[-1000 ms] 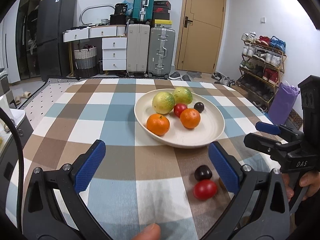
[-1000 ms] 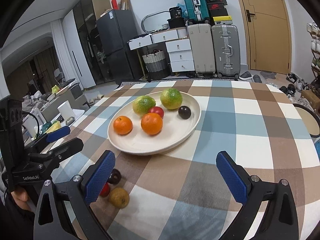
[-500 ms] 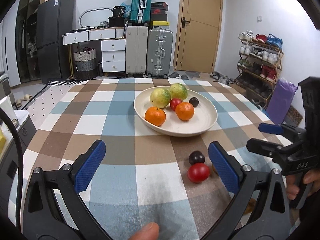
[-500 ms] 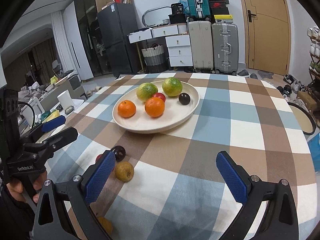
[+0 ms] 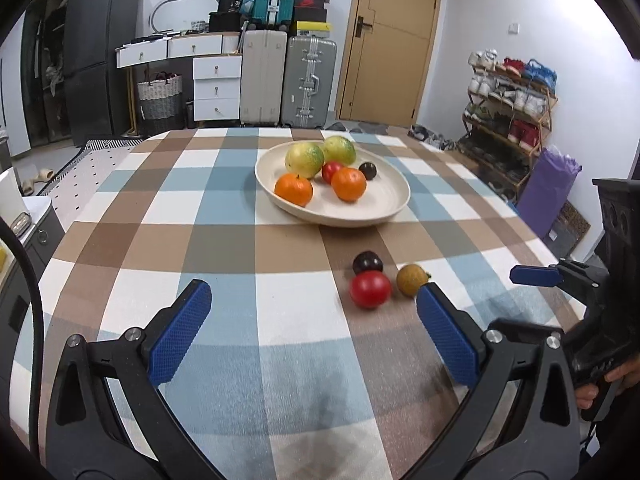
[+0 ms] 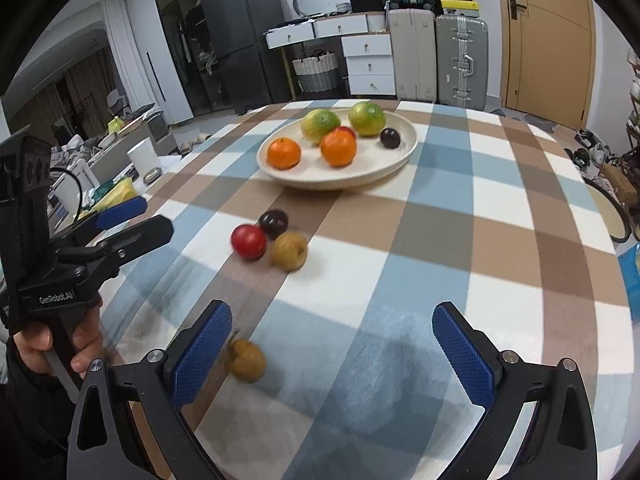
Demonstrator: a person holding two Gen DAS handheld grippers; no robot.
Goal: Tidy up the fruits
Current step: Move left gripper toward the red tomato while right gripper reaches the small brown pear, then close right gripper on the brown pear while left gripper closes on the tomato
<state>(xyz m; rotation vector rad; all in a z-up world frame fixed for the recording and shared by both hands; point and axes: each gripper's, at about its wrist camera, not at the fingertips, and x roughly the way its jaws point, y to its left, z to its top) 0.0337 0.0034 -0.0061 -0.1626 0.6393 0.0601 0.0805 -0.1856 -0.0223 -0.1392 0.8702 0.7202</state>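
A cream plate (image 5: 384, 208) (image 6: 400, 156) on the checked tablecloth holds two green-yellow citrus, two oranges (image 5: 293, 189), a red fruit and a dark plum. On the cloth nearer me lie a dark plum (image 5: 367, 262) (image 6: 273, 222), a red tomato (image 5: 370, 289) (image 6: 248, 241) and a brown fruit (image 5: 412, 279) (image 6: 289, 250). A second brown fruit (image 6: 245, 360) lies by my right gripper's left finger. My left gripper (image 5: 316, 332) is open and empty, short of the loose fruits. My right gripper (image 6: 332, 348) is open and empty.
The table edge curves away on both sides. A shoe rack (image 5: 508, 112) and purple bag (image 5: 552, 188) stand right of the table. Suitcases (image 5: 308, 80), drawers and a door line the far wall. A low side table with a white cup (image 6: 144, 158) stands left.
Both grippers have pulled back from the plate toward the near table edge. The loose fruits now sit further ahead, and both brown fruits have come into view.
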